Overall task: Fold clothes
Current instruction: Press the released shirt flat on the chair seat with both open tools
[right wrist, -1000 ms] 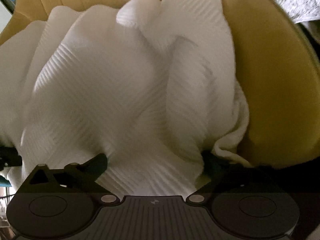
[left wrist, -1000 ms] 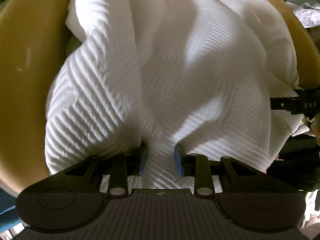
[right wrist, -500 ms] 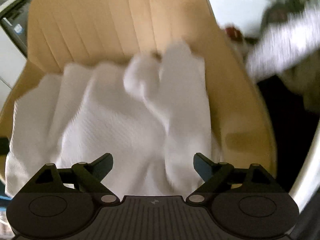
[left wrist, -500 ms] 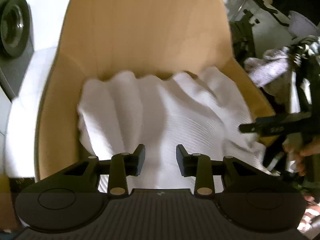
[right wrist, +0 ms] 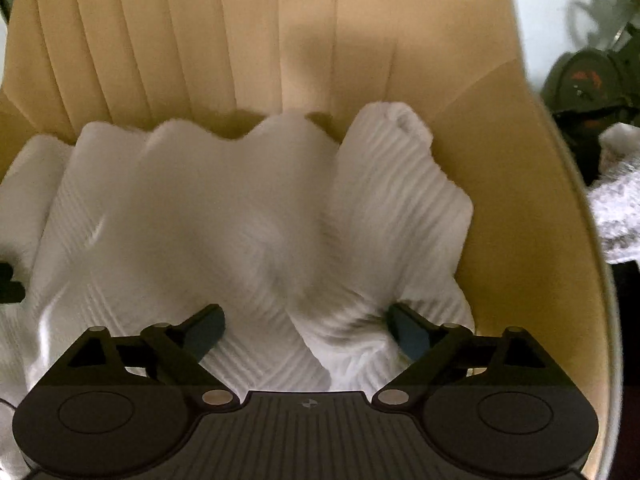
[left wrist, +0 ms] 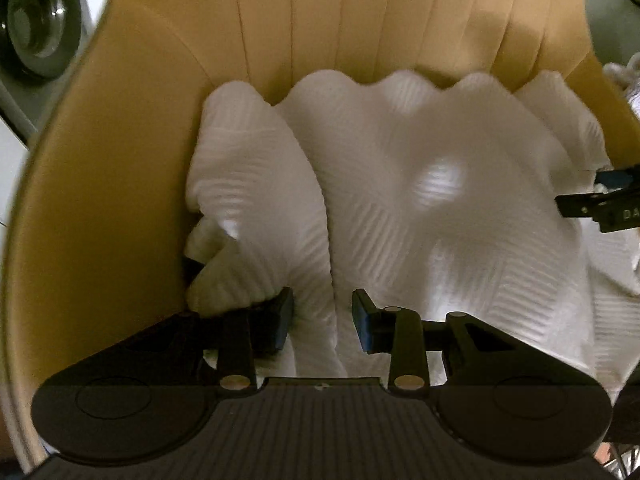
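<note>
Between the fingers: left gripper [left wrist: 322, 322] spread, a ridge of white ribbed garment [left wrist: 420, 208] standing in the gap, neither pad seen pressing it; right gripper [right wrist: 306, 334] spread wide over another hump of the same cloth.
Garment: heaped in loose waves on the seat of a tan chair [left wrist: 100, 184], far edge scalloped against the backrest, near edge spilling toward both tools.
Handling, as judged: soft, light and limp, with a knit rib that should give the pads good purchase; likely to sag and bunch rather than hold a crease.
Where to hold: a hem or corner at the near edge, one per tool, rather than a mid-cloth ridge.
Surface: smooth padded bucket seat, curved and cramped for laying cloth flat.
Room: round-doored appliance [left wrist: 34, 26] beyond the chair's left; pale speckled cloth [right wrist: 618, 208] off its right.
</note>
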Motion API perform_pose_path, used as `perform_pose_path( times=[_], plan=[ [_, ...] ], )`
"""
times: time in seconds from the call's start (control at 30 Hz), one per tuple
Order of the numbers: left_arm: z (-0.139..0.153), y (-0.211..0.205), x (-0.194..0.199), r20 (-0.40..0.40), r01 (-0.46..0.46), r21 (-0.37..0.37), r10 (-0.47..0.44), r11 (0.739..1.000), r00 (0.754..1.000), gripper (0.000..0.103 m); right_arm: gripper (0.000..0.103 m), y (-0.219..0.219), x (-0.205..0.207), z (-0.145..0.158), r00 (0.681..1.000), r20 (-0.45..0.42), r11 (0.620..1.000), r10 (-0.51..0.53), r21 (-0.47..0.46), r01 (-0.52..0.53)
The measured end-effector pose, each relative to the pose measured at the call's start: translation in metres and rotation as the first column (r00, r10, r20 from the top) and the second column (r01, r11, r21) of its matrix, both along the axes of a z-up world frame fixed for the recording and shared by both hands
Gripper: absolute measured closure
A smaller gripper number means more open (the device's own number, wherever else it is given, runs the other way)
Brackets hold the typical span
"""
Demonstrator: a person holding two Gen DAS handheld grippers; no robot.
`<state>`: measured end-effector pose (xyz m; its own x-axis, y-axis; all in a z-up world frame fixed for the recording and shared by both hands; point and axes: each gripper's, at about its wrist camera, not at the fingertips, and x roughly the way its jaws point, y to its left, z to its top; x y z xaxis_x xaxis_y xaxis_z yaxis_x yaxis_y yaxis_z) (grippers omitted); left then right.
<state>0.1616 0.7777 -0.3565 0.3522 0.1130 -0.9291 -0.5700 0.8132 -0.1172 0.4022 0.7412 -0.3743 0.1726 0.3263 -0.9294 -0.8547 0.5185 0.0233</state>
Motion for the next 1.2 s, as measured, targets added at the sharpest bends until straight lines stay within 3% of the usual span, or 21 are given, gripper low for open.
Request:
perform_pose_path(
  times=[0.2, 0.5, 0.63, 0.77, 0.9, 1.0, 1.13, 1.2],
  plan=[
    [-0.019, 0.002, 0.010, -0.033, 0.035, 0.015, -0.035, 0.999, 0.999, 0.069, 0.005, 0.016, 0.008, -0.018, 0.999, -0.036, 0.999, 0.006, -0.045, -0.008],
    [-0.016, 0.001, 0.010, -0.031, -0.013, -0.001, 0.013, 1.000, 0.999, 0.069, 0.001, 0.024, 0.011, -0.024, 0.998, -0.065, 0.999, -0.015, -0.053, 0.012],
    [-0.003, 0.000, 0.004, -0.017, -0.037, -0.034, 0.036, 0.999, 0.999, 0.057, 0.004, 0.020, 0.005, -0.009, 0.998, -0.050, 0.999, -0.029, -0.046, 0.026],
    [0.024, -0.015, -0.012, 0.048, -0.053, -0.056, 0.055, 0.997, 0.997, 0.039, 0.005, -0.002, -0.004, 0.026, 0.997, -0.063, 0.997, -0.055, 0.043, 0.058],
    [0.049, -0.046, -0.028, 0.107, 0.001, -0.049, 0.005, 0.999, 0.994, 0.039, 0.005, -0.039, -0.033, 0.048, 0.997, -0.060, 0.997, -0.051, 0.055, 0.054],
    [0.035, -0.062, -0.028, 0.077, 0.012, -0.050, -0.008, 0.999, 0.997, 0.039, 0.005, -0.066, -0.058, 0.052, 0.997, -0.043, 0.998, -0.060, 0.029, 0.061],
    [0.017, -0.084, -0.029, 0.037, 0.026, -0.051, -0.024, 0.998, 0.999, 0.038, 0.004, -0.092, -0.081, 0.036, 0.998, -0.020, 0.998, -0.056, -0.040, 0.056],
    [0.007, -0.095, -0.029, 0.017, 0.033, -0.051, -0.032, 0.998, 0.999, 0.028, 0.003, -0.101, -0.098, 0.021, 1.000, 0.010, 0.997, -0.018, -0.076, 0.019]
  ],
)
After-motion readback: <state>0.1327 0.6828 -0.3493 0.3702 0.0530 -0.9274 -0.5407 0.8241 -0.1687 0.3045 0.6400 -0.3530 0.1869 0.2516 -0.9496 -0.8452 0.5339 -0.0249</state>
